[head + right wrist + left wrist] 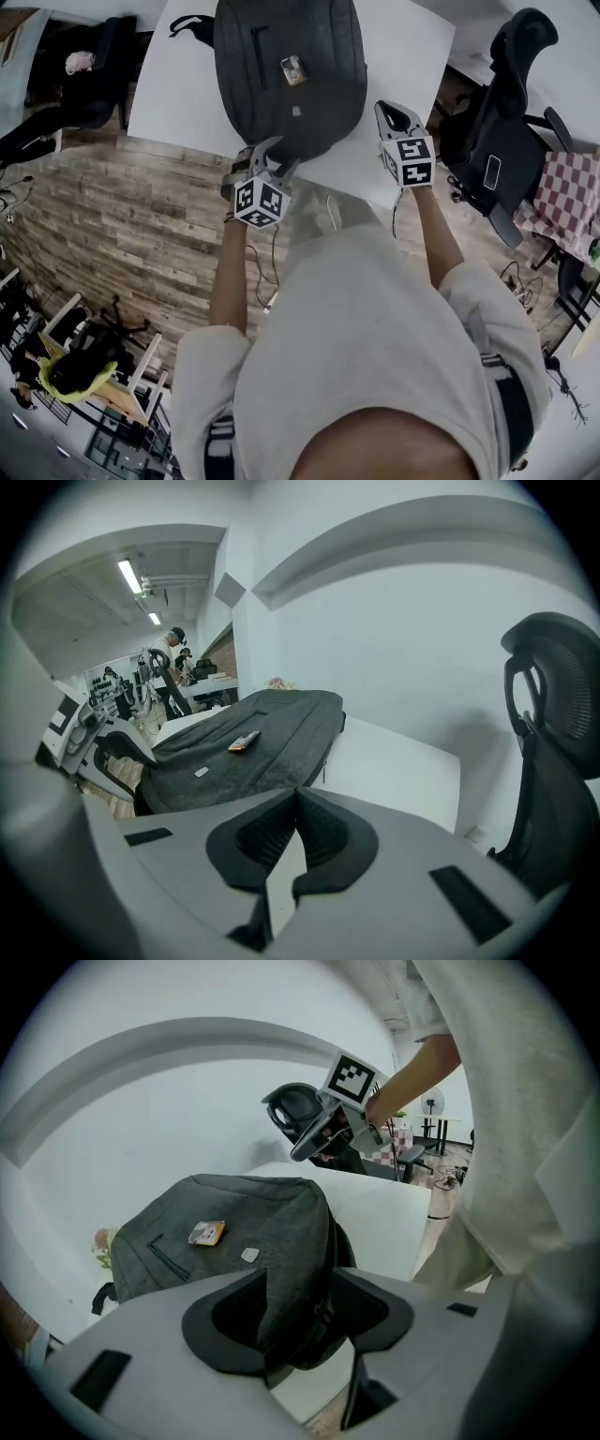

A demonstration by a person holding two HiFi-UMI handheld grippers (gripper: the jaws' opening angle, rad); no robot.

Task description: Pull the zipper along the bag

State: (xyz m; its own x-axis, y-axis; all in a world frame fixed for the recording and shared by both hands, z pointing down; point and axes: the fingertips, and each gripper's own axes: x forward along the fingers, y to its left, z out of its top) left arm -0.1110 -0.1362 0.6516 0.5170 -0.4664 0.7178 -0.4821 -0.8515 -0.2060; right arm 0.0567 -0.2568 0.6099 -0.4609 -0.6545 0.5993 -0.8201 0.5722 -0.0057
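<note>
A dark grey backpack lies flat on the white table, with a small orange tag on its top. My left gripper is at the bag's near edge. In the left gripper view its jaws stand open, with the bag's rounded edge and its zipper seam between them; the pads do not press on it. My right gripper hovers over bare table to the right of the bag. Its jaws are shut with nothing between them. The bag's side zipper faces it.
A black office chair stands close to the table's right side, with a checked cloth beyond it. The table's near edge runs just under both grippers, above wooden floor. Another chair stands at the far left.
</note>
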